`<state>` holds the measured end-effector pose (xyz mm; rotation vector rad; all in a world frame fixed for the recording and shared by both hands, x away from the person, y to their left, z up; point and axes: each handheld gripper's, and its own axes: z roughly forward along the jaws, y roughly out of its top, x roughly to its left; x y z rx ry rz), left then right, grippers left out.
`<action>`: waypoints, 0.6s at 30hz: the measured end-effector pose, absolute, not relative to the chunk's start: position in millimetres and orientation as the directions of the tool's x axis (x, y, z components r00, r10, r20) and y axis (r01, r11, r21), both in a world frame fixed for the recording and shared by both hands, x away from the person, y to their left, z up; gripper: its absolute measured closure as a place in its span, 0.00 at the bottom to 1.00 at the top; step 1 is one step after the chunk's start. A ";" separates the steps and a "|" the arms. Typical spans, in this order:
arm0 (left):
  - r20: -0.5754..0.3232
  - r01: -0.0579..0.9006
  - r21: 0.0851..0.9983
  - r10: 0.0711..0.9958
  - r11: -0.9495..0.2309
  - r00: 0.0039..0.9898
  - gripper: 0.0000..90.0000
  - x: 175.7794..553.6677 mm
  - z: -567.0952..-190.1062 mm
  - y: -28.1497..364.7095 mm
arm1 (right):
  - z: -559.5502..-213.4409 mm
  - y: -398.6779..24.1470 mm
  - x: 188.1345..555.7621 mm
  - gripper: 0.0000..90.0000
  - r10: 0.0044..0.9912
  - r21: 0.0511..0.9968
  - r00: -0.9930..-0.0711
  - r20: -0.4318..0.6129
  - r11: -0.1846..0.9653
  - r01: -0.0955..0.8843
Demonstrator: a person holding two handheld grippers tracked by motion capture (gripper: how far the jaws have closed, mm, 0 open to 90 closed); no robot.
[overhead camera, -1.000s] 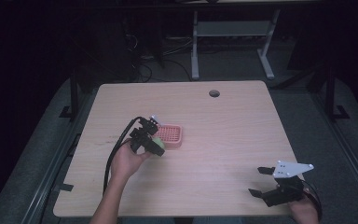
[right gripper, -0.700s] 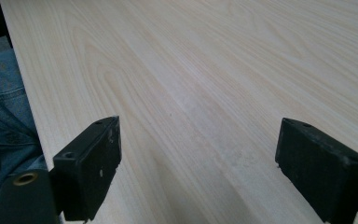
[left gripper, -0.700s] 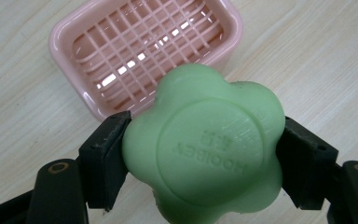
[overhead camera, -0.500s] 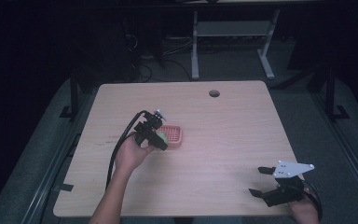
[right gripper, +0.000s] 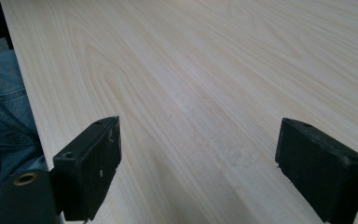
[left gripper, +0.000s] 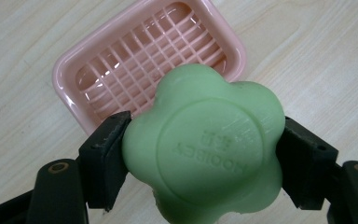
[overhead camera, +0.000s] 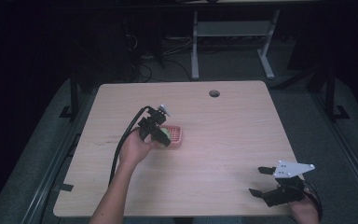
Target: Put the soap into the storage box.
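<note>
Left gripper clamped on green flower-shaped soap, embossed lettering upside down, unreadable | pink slatted soap dish just beyond at 11 o'clock | right gripper jaws apart over bare table by near edge

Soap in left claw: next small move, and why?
Probably ease forward and down over the pink dish, then let go. The left claw is shut on the green soap, which hangs at the dish's near edge rather than over the grid; the dish is empty.
</note>
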<state>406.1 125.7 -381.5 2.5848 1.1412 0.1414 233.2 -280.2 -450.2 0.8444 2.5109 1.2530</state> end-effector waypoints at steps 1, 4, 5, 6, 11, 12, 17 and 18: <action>-0.035 0.704 0.320 0.735 -0.634 0.678 0.30 406.1 -381.5 125.7 | -450.2 -280.2 233.2 0.15 0.578 0.785 -0.814 0.064 0.474 0.399; -0.035 0.704 0.319 0.734 -0.634 0.678 0.30 409.4 -380.1 123.9 | -450.2 -280.5 233.1 0.15 0.578 0.785 -0.813 0.065 0.473 0.399; -0.039 0.707 0.322 0.737 -0.630 0.675 0.30 410.4 -380.0 123.4 | -450.1 -280.6 233.1 0.15 0.578 0.786 -0.813 0.065 0.472 0.398; -0.037 0.705 0.321 0.735 -0.633 0.677 0.30 411.8 -379.3 123.4 | -450.1 -280.7 233.1 0.15 0.578 0.787 -0.814 0.064 0.472 0.397; -0.045 0.714 0.327 0.744 -0.619 0.666 0.30 417.6 -377.3 122.2 | -450.0 -280.2 233.0 0.15 0.577 0.786 -0.814 0.064 0.474 0.398; -0.044 0.716 0.328 0.747 -0.616 0.663 0.30 418.6 -377.4 121.6 | -450.1 -280.2 233.0 0.15 0.577 0.786 -0.814 0.064 0.474 0.398; -0.051 0.722 0.339 0.755 -0.603 0.654 0.30 425.0 -379.1 120.8 | -450.2 -280.7 233.1 0.15 0.579 0.787 -0.813 0.065 0.471 0.399; -0.051 0.722 0.339 0.755 -0.603 0.654 0.30 425.0 -379.1 120.8 | -450.2 -280.7 233.1 0.15 0.579 0.787 -0.813 0.065 0.471 0.399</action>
